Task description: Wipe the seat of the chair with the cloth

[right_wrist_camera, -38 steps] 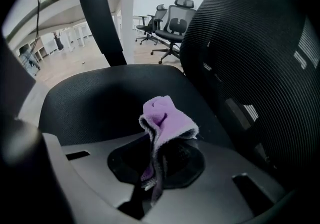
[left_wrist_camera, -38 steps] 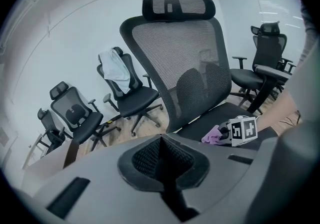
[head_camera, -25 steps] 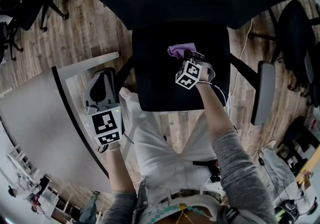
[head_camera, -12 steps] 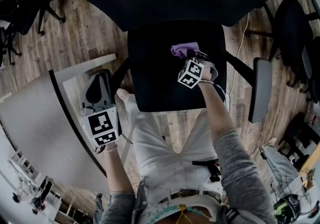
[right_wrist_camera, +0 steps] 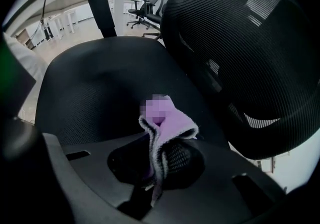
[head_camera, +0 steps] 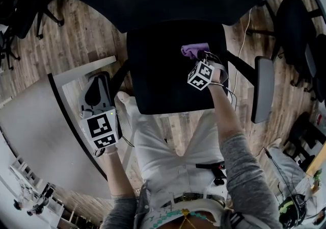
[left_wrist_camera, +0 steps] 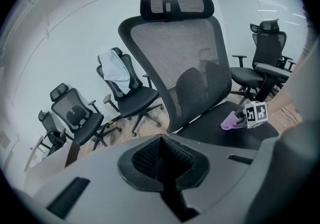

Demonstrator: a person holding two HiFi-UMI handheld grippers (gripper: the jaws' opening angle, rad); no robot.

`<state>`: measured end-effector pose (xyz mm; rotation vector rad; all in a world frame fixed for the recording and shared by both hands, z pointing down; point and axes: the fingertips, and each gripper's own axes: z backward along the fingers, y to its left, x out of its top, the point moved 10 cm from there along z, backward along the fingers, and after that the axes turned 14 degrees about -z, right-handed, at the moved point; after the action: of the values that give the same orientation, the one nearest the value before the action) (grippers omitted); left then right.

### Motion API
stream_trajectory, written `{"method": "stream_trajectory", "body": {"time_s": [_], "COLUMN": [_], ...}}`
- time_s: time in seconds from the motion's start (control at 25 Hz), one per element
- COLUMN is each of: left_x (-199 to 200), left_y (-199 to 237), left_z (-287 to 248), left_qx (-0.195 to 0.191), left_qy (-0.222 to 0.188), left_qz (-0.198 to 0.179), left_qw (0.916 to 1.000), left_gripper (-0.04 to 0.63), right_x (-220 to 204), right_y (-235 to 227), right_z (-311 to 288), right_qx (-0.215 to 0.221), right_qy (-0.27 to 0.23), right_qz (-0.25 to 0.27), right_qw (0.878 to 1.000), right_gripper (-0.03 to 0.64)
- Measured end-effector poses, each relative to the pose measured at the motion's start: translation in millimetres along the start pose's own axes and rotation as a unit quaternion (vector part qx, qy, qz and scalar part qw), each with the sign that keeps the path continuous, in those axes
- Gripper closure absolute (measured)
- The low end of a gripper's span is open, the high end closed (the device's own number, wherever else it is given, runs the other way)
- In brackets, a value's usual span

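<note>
A black office chair stands before me, its seat point(head_camera: 163, 70) dark and bare in the head view. A purple cloth point(head_camera: 194, 50) rests on the seat's far right part, pinched in my right gripper point(head_camera: 200, 62), which is shut on it. In the right gripper view the cloth point(right_wrist_camera: 165, 123) bunches up between the jaws, just above the seat point(right_wrist_camera: 105, 83), with the mesh backrest point(right_wrist_camera: 240, 53) to the right. My left gripper point(head_camera: 97, 95) hangs off the seat's left side, jaws shut with nothing in them. Its own view shows the backrest point(left_wrist_camera: 185, 68) and the cloth point(left_wrist_camera: 231, 121) afar.
A grey curved table point(head_camera: 35, 136) lies to the left under my left gripper. The chair's right armrest point(head_camera: 261, 89) sticks out beside my right arm. Other office chairs point(left_wrist_camera: 127, 93) stand around on the wood floor point(head_camera: 86, 29). A cable point(head_camera: 246, 39) trails at the right.
My right gripper has slid the cloth to the right across the seat. The left gripper has drifted slightly left and down.
</note>
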<state>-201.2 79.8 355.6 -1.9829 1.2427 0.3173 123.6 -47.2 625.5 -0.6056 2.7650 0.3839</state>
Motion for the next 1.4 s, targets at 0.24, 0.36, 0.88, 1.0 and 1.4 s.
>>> {"method": "stream_trajectory", "body": {"time_s": [0.24, 0.36, 0.88, 1.0, 1.4], "left_x": [-0.5, -0.9, -1.3, -1.1, -0.3], "left_y": [-0.4, -0.7, -1.4, 0.2, -0.6], "left_z": [-1.2, -1.5, -1.1, 0.4, 0.3], "left_qx": [0.000, -0.001, -0.001, 0.001, 0.002], "left_qy": [0.001, 0.000, 0.000, 0.001, 0.001], "left_qz": [0.000, 0.000, -0.002, -0.003, -0.005], "left_qw": [1.0000, 1.0000, 1.0000, 1.0000, 1.0000], "left_gripper": [0.588, 0.588, 0.588, 0.588, 0.588], "right_x": [-9.8, -17.0, -45.7, -48.2, -50.6], "right_y": [-9.5, -15.0, -35.7, -38.5, -42.1], "right_z": [2.9, 6.3, 21.6, 25.0, 24.1], "right_qx": [-0.010, -0.016, -0.044, -0.043, -0.033], "right_qy": [0.014, 0.021, 0.034, 0.036, 0.039], "right_qz": [-0.015, -0.024, -0.054, -0.063, -0.081], "right_qw": [1.000, 0.999, 0.997, 0.996, 0.995], "right_gripper": [0.569, 0.569, 0.569, 0.569, 0.569]}}
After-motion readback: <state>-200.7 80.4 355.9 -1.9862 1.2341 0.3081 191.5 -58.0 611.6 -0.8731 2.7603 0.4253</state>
